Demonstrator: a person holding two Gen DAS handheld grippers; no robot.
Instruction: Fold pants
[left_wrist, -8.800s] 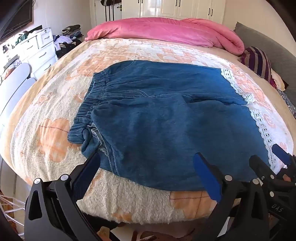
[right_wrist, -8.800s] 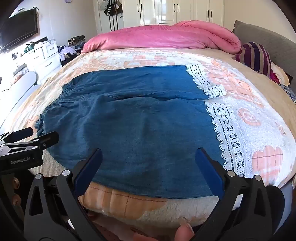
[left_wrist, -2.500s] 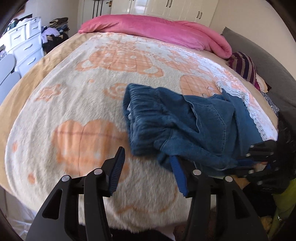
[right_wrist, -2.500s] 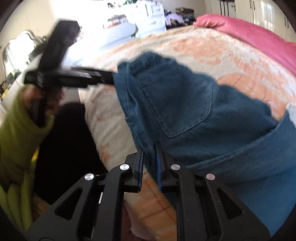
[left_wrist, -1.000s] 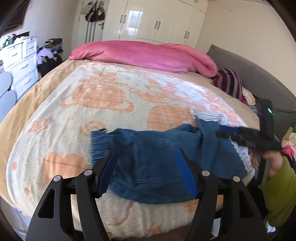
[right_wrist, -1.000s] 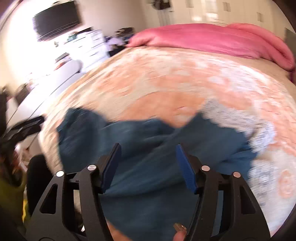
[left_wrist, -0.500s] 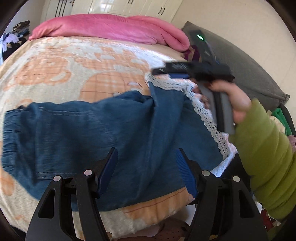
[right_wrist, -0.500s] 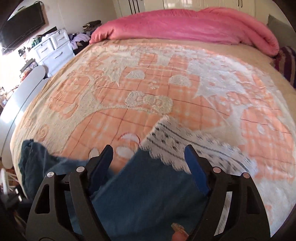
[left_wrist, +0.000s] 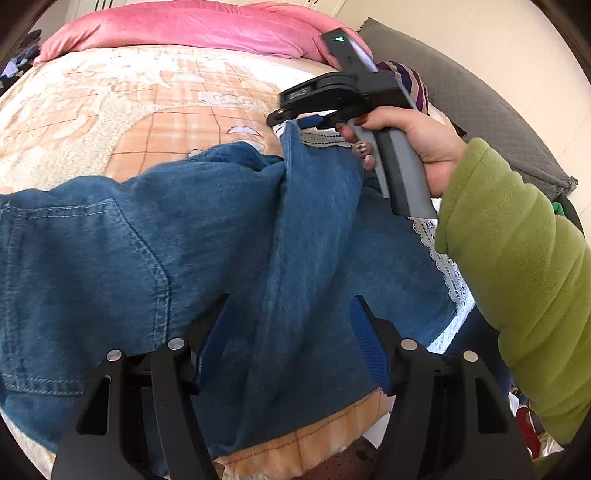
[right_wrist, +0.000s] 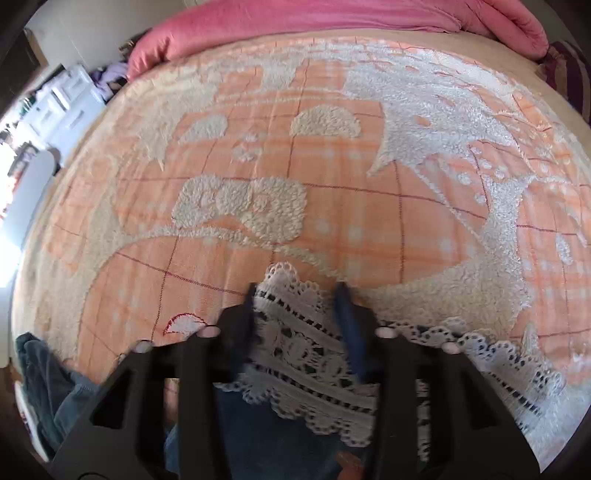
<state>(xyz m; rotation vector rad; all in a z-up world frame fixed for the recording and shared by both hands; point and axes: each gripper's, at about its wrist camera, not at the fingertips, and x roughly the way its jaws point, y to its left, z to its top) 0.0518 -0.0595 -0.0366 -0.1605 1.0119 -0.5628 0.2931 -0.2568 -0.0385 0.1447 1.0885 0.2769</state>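
Blue denim pants (left_wrist: 155, 240) with a white lace hem (right_wrist: 306, 354) lie crumpled near the front edge of the bed. My left gripper (left_wrist: 288, 332) is open and hovers just over the denim near the front edge. My right gripper (right_wrist: 297, 306) has its jaws partly closed around the lace hem at the far corner; it also shows in the left wrist view (left_wrist: 295, 118), held by a hand in a green sleeve. A back pocket (left_wrist: 92, 266) faces up on the left.
The bed carries an orange and cream fleece blanket (right_wrist: 332, 184). A pink duvet (left_wrist: 184, 26) lies along the far side. A striped pillow (left_wrist: 413, 85) and grey headboard (left_wrist: 498, 122) are at the right. White drawers (right_wrist: 62, 107) stand at the left.
My right gripper has dropped onto the lace hem and narrowed its jaws around it. My left gripper has moved closer over the denim and stays open.
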